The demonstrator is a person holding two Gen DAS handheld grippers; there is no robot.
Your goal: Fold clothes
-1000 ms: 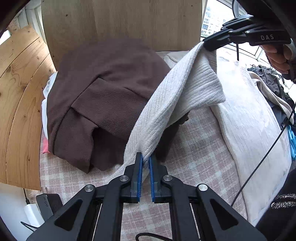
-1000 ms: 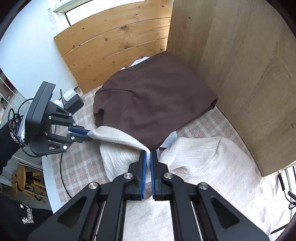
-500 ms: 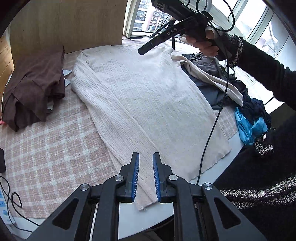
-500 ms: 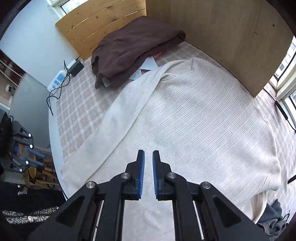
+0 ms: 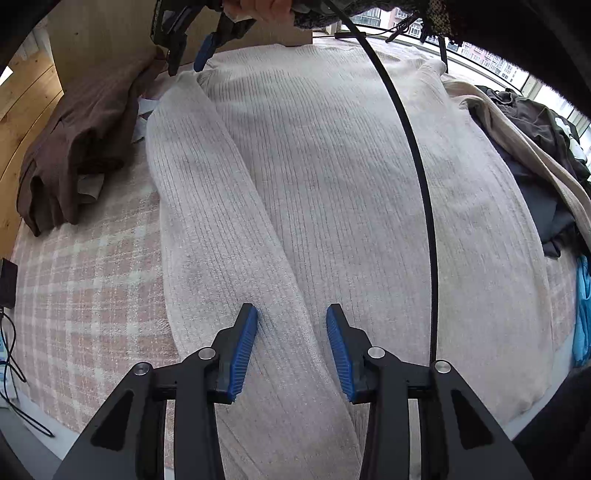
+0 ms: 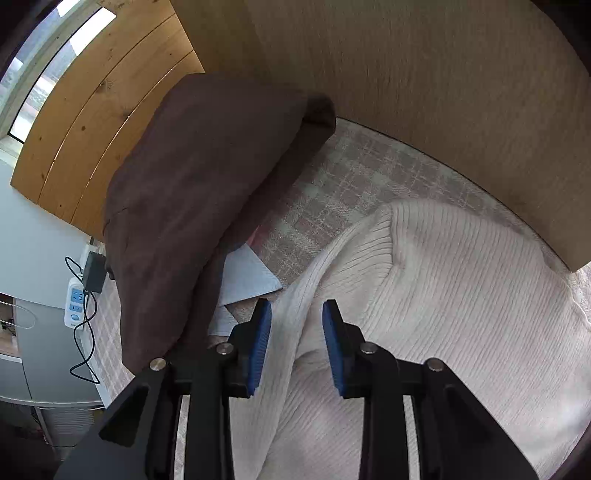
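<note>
Sweater (image 5: 332, 184) sleeve lies between opening left gripper (image 5: 291, 347) and right gripper (image 6: 296, 334) jaws, ungripped; brown garment (image 6: 192, 206) crowds ten o'clock, wooden board (image 6: 424, 74) twelve.

Your left wrist camera looks steeply down, close over the cream sweater (image 5: 332, 177), near the end of its sleeve, facing the wooden board (image 5: 110, 33). Your right wrist camera hangs close above the collar end. Both views share the sweater, the brown garment (image 6: 192, 192) and the checked cloth (image 5: 85, 295)
</note>
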